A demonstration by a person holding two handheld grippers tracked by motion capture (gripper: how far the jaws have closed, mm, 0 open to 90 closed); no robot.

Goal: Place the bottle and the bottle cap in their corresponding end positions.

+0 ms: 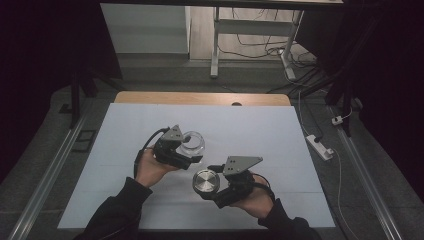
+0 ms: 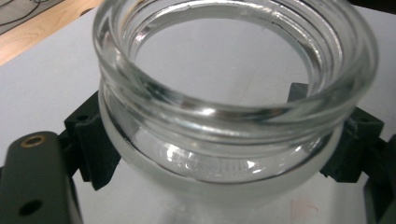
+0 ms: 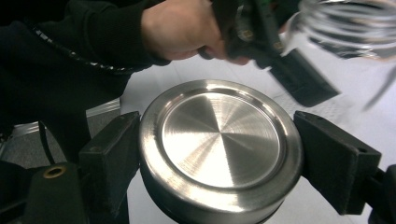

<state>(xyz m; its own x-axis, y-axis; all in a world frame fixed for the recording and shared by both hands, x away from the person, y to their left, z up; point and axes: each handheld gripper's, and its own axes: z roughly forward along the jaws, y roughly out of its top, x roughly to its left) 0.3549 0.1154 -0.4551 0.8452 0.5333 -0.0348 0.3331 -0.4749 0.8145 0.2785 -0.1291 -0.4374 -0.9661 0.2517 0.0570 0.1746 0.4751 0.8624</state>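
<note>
Jar near the middle of the surface, a little toward its left edge, clamped between the jaws of the left tool. Lid closer to the near edge and slightly toward the right edge from the jar, apart from it, gripped by the right tool on both sides. Left hand nearer the left edge, right hand nearer the near edge.

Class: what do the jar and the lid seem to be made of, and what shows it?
Jar: clear glass, apparently; the white table shows through it and its rim glints. Lid: brushed metal, perhaps steel; silvery with fine radial sheen.
</note>
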